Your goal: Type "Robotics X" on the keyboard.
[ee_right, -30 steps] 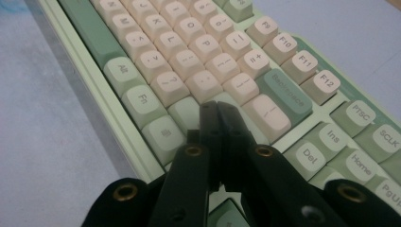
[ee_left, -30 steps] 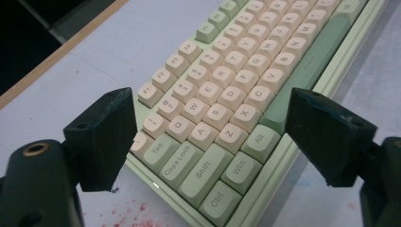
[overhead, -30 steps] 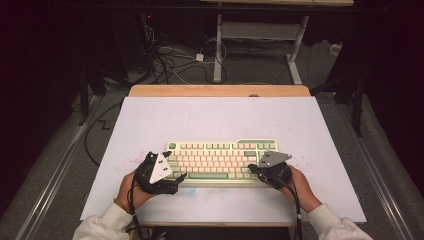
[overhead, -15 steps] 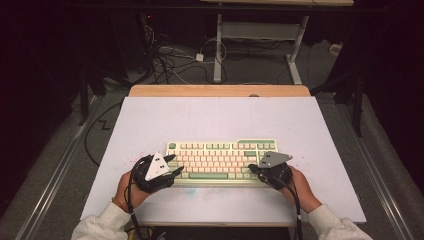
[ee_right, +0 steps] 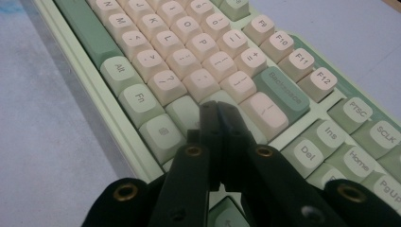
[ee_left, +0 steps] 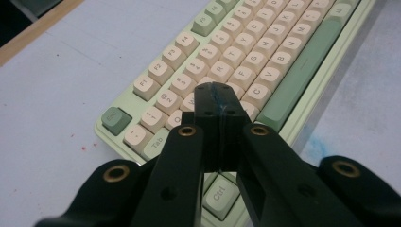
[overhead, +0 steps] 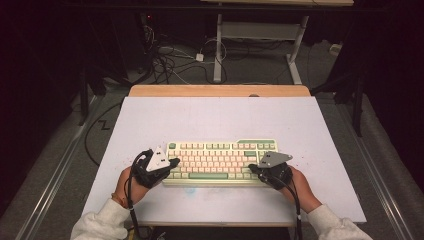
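Since the earlier frame my left tongs (overhead: 172, 162) have just been closing, nothing between the jaws, and edged onto the keyboard's (overhead: 220, 160) left end; my right tongs (overhead: 254, 169) have kept still.

High view: the keyboard lies flat at mid-desk (overhead: 215, 120), near my edge, one pair of tongs at each end.

Left gripper view: left tongs (ee_left: 218, 90) fully closed, empty, tips over the left keys.

Right gripper view: right tongs (ee_right: 216, 108) closed, empty, over the keys near Backspace (ee_right: 282, 92).

Judgement: rigid, moderately heavy, smooth plastic case; keycaps may pop off. Grip the case's end edges, not the keys.
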The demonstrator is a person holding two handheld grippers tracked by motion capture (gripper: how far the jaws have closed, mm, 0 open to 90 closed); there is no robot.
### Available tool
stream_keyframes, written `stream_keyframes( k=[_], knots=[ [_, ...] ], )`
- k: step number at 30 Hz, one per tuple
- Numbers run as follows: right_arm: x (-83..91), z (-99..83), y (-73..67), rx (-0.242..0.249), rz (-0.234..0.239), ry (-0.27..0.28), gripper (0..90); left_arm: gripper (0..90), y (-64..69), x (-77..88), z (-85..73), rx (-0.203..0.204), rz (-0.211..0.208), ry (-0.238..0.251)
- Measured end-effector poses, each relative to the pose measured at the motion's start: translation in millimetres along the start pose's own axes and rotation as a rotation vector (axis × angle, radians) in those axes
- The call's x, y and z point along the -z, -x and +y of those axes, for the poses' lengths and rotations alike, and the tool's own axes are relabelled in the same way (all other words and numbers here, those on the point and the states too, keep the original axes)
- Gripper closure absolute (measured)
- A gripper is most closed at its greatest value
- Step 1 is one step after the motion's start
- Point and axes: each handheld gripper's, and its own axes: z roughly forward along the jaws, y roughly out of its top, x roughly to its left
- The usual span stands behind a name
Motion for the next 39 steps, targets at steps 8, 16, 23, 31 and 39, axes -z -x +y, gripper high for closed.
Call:
stream_keyframes(
  k=[8, 16, 23, 31, 39],
  knots=[
    [0.3, -0.4, -0.4, -0.001, -0.003, 0.000, 90.0, 87.8, -1.9, -14.6, 9.3, 0.001, -0.051, -0.016],
    [0.6, -0.3, -1.7, 0.002, -0.011, -0.002, 90.0, 87.8, 3.9, -32.4, 10.2, -0.023, -0.071, -0.051],
    [0.6, -0.7, -1.5, 0.003, -0.011, -0.001, 90.0, 87.8, 6.5, -41.6, 10.3, -0.034, -0.097, -0.079],
    [0.6, -0.8, -1.8, 0.005, -0.014, 0.000, 90.0, 87.8, 7.3, -44.5, 8.2, -0.031, -0.092, -0.085],
    [0.5, -1.1, -2.1, 0.007, -0.015, 0.002, 90.0, 87.8, 8.2, -47.6, 6.7, -0.035, -0.098, -0.099]
  ],
)
